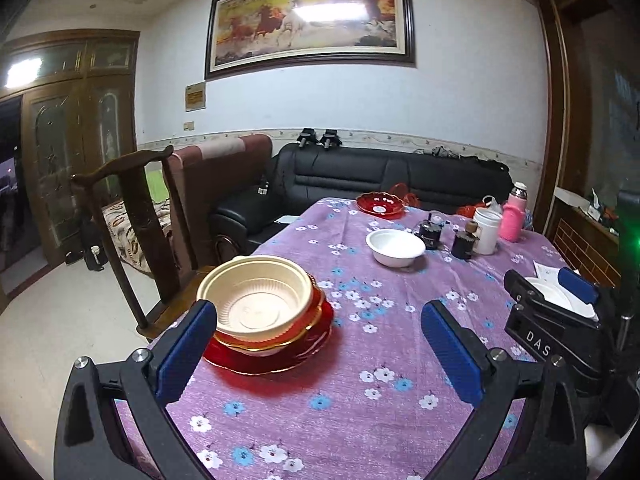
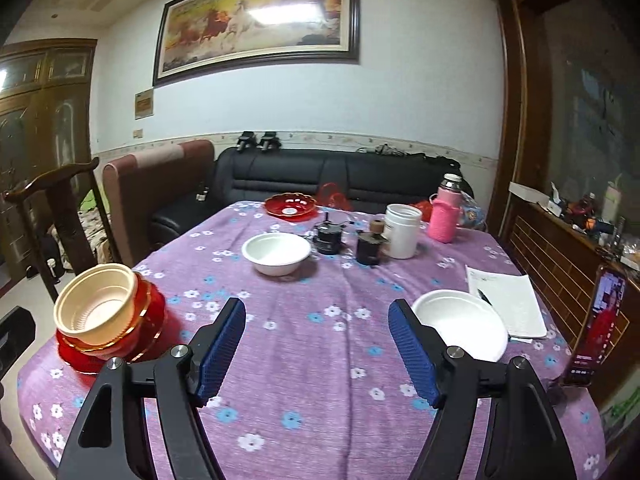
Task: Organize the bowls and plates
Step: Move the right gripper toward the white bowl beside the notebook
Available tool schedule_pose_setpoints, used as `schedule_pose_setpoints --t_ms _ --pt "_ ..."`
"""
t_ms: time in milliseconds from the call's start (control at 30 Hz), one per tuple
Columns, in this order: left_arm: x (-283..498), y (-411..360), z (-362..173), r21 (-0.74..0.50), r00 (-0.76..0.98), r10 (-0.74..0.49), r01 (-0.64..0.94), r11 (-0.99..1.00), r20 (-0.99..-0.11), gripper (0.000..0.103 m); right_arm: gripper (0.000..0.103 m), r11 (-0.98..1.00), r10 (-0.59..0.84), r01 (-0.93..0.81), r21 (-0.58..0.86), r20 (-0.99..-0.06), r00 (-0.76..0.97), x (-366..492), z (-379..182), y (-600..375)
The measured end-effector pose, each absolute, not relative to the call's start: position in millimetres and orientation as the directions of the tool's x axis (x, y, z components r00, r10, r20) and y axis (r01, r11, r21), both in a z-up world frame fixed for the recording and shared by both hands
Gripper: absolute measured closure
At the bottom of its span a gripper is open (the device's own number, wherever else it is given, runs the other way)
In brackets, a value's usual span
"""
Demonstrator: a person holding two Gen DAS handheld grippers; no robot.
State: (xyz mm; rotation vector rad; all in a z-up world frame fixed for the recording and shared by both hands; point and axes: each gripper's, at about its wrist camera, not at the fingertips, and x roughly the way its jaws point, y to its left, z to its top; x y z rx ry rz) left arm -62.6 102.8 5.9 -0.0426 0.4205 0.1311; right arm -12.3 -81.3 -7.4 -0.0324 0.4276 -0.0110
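Showing "DAS", perhaps cut off, right gripper (image 1: 552, 292) housing.

Purple flowered tablecloth (image 2: 320, 344), cream bowl (image 1: 256, 300), red plate (image 1: 304, 352), blue-padded tongs (image 2: 316, 352)

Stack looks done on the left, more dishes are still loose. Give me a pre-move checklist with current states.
1. Left gripper empty, jaws apart: ok.
2. Right gripper empty, jaws apart: ok.
3. Cream bowl nested in the red stack: ok.
4. Stack set clear of the table edge: not ok, it sits near the corner.
5. White plate within easy reach of the right gripper: ok.
6. White bowl and far red dish gathered: not ok, both stand apart.
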Motion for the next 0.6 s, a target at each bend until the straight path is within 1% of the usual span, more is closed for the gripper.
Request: schedule_pose_setpoints --t_ms 600 --pt "-39.7 73.9 -9.0 0.032 0.878 0.076 -0.069 0.997 -0.472 0.001 0.025 0.998 -0.05 0.031 -0.048 -0.444 0.894 5.6 -21.2 -96.4"
